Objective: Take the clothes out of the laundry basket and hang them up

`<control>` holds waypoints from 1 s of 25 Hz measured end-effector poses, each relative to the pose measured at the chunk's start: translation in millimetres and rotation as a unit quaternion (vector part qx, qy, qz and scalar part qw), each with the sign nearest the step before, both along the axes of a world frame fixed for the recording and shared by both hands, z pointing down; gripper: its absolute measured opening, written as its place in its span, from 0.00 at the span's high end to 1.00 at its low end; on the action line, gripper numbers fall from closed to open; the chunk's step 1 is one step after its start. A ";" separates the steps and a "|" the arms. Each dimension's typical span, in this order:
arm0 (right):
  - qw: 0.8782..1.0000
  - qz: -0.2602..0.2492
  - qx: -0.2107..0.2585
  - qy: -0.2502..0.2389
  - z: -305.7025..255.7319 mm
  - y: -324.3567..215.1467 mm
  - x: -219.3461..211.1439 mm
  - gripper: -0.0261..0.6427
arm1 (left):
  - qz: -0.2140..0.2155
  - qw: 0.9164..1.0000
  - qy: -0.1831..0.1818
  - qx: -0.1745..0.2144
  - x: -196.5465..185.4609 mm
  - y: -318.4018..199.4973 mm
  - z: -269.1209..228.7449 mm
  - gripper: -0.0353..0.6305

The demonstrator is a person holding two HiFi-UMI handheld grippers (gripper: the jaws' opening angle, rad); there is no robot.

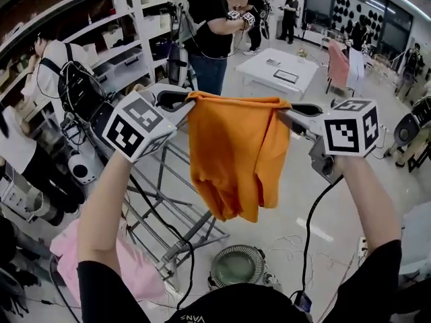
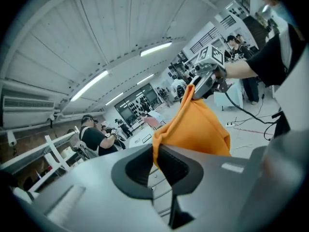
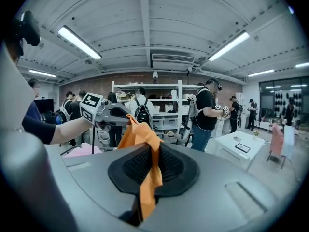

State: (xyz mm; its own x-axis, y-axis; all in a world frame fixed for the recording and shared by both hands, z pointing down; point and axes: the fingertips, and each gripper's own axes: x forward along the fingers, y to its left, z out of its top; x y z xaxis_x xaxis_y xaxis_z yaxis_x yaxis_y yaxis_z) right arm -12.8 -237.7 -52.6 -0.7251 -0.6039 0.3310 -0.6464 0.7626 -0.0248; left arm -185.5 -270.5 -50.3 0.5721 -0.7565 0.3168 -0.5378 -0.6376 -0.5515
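An orange garment (image 1: 236, 157) hangs spread between my two grippers, held up at chest height. My left gripper (image 1: 187, 101) is shut on its left top corner, and my right gripper (image 1: 281, 112) is shut on its right top corner. In the left gripper view the orange cloth (image 2: 198, 124) runs out of the pinched jaws toward the right gripper (image 2: 197, 86). In the right gripper view the cloth (image 3: 145, 144) is clamped between the black pads and a strip trails down; the left gripper (image 3: 126, 116) shows beyond it. A pink garment (image 1: 101, 254) lies low at the left.
A grey metal drying rack (image 1: 168, 207) stands below the garment. A round fan (image 1: 237, 266) lies on the floor by my feet, with cables around it. White shelving (image 1: 121, 39) fills the left side. Several people stand nearby, one (image 1: 210, 32) just beyond the rack. A white table (image 1: 283, 69) stands behind.
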 end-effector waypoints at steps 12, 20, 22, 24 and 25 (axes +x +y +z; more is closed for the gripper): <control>0.974 0.197 0.105 -0.034 -98.5 -102.4 -11.9 0.93 | -0.020 0.984 -0.080 0.158 -21.4 -106.7 -120.0 0.90; 0.967 0.157 0.191 0.054 -42.1 -67.0 -71.3 0.93 | -0.037 0.967 -0.103 0.228 -68.8 -96.0 -69.7 0.90; 0.980 0.129 0.135 0.062 21.0 -67.4 -94.3 0.93 | -0.036 0.974 -0.133 0.178 -88.6 -100.3 -4.8 0.90; 0.992 0.091 0.072 0.056 82.6 -54.3 -120.3 0.93 | -0.039 0.979 -0.156 0.126 -109.5 -92.2 56.8 0.90; 0.995 0.069 0.043 0.053 110.5 -42.6 -135.2 0.93 | -0.041 0.981 -0.163 0.101 -121.7 -84.1 84.7 0.90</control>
